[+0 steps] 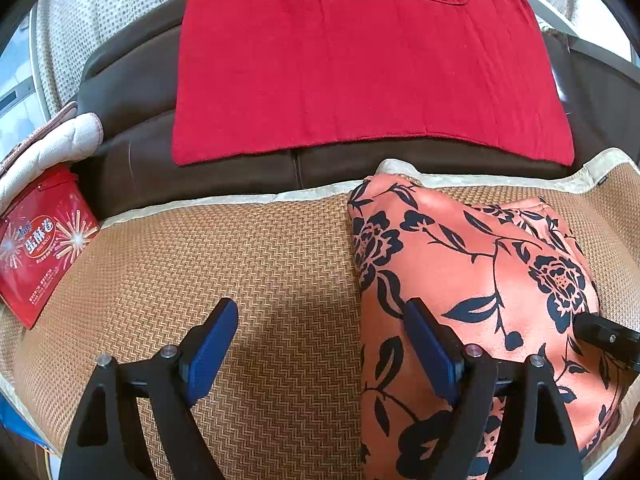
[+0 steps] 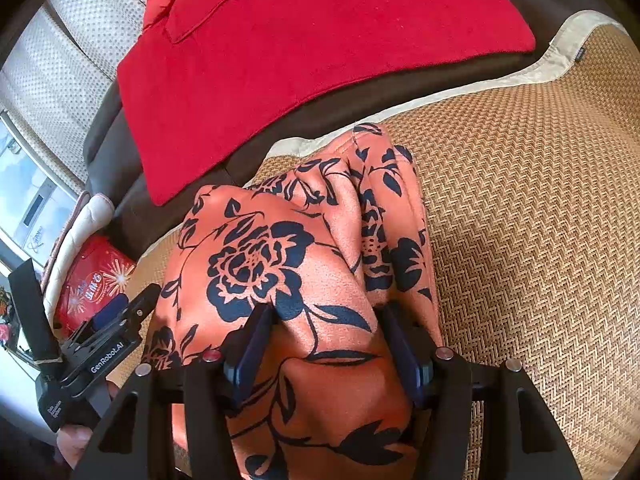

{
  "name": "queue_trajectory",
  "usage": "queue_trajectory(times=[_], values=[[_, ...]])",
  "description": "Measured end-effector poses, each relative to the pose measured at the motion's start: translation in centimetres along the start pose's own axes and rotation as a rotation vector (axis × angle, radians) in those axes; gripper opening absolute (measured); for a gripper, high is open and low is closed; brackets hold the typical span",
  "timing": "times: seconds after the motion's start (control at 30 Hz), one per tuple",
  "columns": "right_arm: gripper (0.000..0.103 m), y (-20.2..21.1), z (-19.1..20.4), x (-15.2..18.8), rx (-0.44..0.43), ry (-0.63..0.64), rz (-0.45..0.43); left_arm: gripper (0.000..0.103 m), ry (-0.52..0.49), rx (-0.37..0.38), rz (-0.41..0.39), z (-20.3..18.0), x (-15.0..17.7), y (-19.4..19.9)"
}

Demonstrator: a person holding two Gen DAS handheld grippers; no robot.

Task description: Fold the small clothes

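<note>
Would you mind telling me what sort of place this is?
Probably a home living room: a dark brown sofa draped with a red towel, a woven mat covering the seat, and a snack box.

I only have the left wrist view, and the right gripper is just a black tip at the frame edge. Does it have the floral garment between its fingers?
Observer: Yes. In the right wrist view the right gripper straddles a raised ridge of the orange floral garment. I cannot tell whether it is clamped.
Operator: Is the cloth flat beyond it?
Observer: No, it bunches into long pleats running toward the far edge.
Operator: What lies to the right of the garment?
Observer: Woven mat shows there.
</note>
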State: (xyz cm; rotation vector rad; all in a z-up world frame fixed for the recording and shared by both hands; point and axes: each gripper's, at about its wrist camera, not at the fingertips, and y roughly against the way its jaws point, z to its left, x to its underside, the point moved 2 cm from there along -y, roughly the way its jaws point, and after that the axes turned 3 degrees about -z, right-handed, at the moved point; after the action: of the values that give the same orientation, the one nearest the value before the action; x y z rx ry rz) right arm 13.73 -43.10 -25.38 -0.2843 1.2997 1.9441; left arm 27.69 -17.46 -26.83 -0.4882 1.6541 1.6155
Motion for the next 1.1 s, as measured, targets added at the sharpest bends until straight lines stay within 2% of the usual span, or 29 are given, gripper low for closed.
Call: queue_trajectory(times=[0.2, 0.4, 0.47, 0.57, 0.63, 0.73, 0.83, 0.93, 1.0, 1.1], values=[[0.062, 0.6, 0.0, -0.4, -0.012, -0.025, -0.013, 0.085, 0.014, 0.006, 0.006, 0.3, -0.2, 0.0], [0.062, 2.9, 0.9, -1.1, -0.058, -0.04, -0.124, 0.085, 0.022, 0.022, -0.029, 0.4, -0.9, 1.7], [0.062, 2.6, 1.2, -1.2, -0.07, -0.038, -0.108, 0.085, 0.008, 0.024, -0.039, 0.4, -0.8, 1.9], [0.063, 0.5, 1.2, -0.5, -0.014, -0.036, -0.014, 0.086, -0.033, 0.052, 0.06, -0.4, 0.5, -0.2], [0.062, 0.7, 1.3, -0.6, -0.02, -0.032, -0.022, 0.086, -0.036, 0.047, 0.091, -0.4, 1.0, -1.1], [0.062, 1.3, 0.8, -0.9, -0.052, -0.089, -0.04, 0.086, -0.025, 0.069, 0.064, 0.0, 0.5, -0.3], [0.064, 2.2, 1.1, -2.4, -0.083, -0.097, -0.089, 0.086, 0.004, 0.095, 0.049, 0.4, 0.3, 0.0], [0.064, 2.0, 1.6, -5.2, -0.091, -0.098, -0.122, 0.086, 0.005, 0.097, 0.056, 0.3, 0.2, -0.3], [0.064, -0.1, 1.5, -7.4, -0.092, -0.122, -0.085, 0.086, 0.003, 0.093, 0.055, 0.2, -0.1, -0.7], [0.061, -5.0, 0.0, -8.8, -0.055, -0.223, 0.063, 0.086, -0.004, 0.091, 0.057, -0.1, -0.2, -1.2]])
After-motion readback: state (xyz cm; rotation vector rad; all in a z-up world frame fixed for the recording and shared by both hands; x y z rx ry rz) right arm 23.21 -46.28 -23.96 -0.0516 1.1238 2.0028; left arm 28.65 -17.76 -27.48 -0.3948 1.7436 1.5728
